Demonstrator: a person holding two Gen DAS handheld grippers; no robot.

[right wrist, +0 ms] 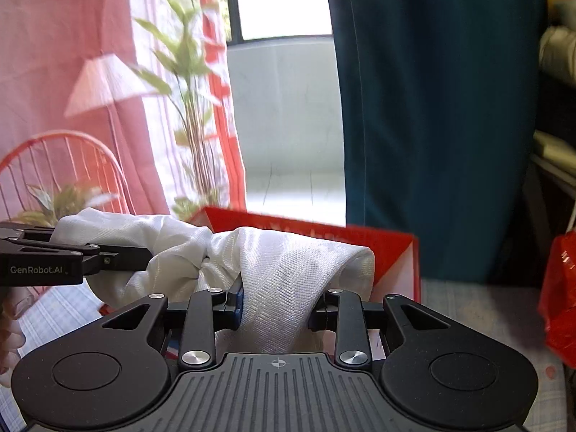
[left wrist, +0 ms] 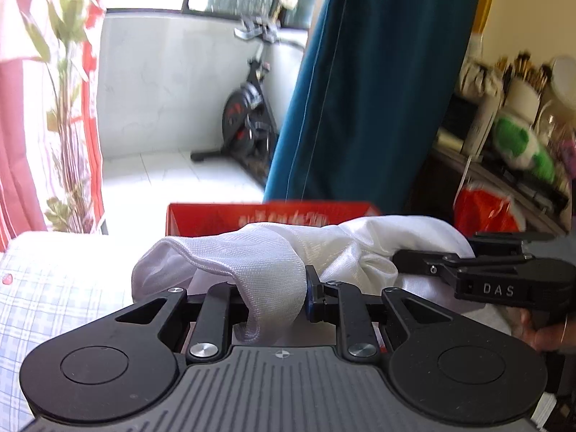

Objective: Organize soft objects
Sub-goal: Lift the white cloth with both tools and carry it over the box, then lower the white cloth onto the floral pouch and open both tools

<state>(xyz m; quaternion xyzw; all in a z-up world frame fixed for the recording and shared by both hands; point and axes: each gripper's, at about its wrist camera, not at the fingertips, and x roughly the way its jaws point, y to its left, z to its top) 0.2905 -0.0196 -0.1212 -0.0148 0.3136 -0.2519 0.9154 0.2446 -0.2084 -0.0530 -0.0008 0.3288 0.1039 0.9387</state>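
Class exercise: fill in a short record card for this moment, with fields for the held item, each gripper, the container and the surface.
held item: white cloth, bunched, stretched between both grippers
left gripper: shut on one end of the cloth
right gripper: shut on the other end
container: red box, just behind the cloth
surface: checked bedding under the cloth
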